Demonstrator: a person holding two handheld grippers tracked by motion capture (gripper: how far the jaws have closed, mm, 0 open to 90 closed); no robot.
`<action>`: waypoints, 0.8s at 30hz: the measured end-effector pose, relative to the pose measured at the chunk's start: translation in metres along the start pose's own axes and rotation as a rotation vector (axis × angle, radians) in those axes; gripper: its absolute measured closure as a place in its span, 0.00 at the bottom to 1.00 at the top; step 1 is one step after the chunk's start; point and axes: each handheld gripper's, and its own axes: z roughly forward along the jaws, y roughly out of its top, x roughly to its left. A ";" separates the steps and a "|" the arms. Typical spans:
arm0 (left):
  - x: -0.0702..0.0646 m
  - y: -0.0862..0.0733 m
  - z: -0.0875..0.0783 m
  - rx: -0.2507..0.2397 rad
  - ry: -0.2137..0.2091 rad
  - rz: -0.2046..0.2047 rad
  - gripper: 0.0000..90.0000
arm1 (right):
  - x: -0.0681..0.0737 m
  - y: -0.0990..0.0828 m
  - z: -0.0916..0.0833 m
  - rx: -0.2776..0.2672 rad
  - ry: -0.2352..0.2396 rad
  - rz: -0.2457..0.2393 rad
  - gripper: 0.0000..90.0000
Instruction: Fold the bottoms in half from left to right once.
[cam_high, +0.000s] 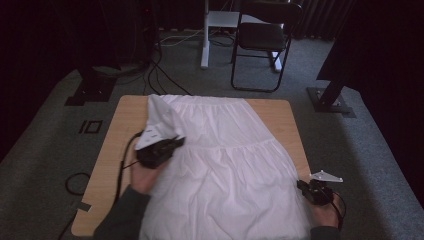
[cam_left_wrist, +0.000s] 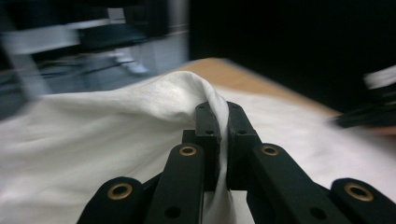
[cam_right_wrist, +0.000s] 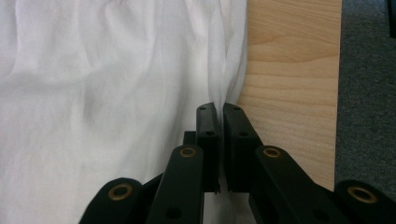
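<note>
A white tiered skirt (cam_high: 225, 160) lies spread over the wooden table (cam_high: 127, 112). My left gripper (cam_high: 167, 145) is raised over the skirt's left part, shut on a fold of the white cloth (cam_left_wrist: 187, 93), which rises in a peak (cam_high: 160, 115) from the far left corner. In the left gripper view the cloth runs pinched between the two black jaws (cam_left_wrist: 222, 126). My right gripper (cam_high: 306, 188) sits low at the table's near right edge, shut on the skirt's right hem (cam_right_wrist: 231, 70); the hem disappears between its jaws (cam_right_wrist: 219, 114).
A black folding chair (cam_high: 262, 42) and a white stand (cam_high: 206, 35) are on the grey carpet behind the table. Black stand feet (cam_high: 90, 87) (cam_high: 330, 100) flank the far corners. Cables (cam_high: 155, 75) trail on the floor at left. Bare wood (cam_right_wrist: 292, 84) shows right of the hem.
</note>
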 end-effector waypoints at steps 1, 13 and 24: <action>-0.016 0.002 0.024 -0.005 -0.081 -0.001 0.97 | 0.000 0.000 0.000 -0.001 -0.001 0.002 0.95; -0.087 -0.011 0.118 0.143 -0.259 0.079 0.96 | 0.003 0.002 0.000 0.015 -0.022 0.003 0.95; -0.058 -0.021 0.099 0.114 -0.235 -0.005 0.55 | 0.042 0.046 -0.023 -0.099 0.022 -0.030 0.52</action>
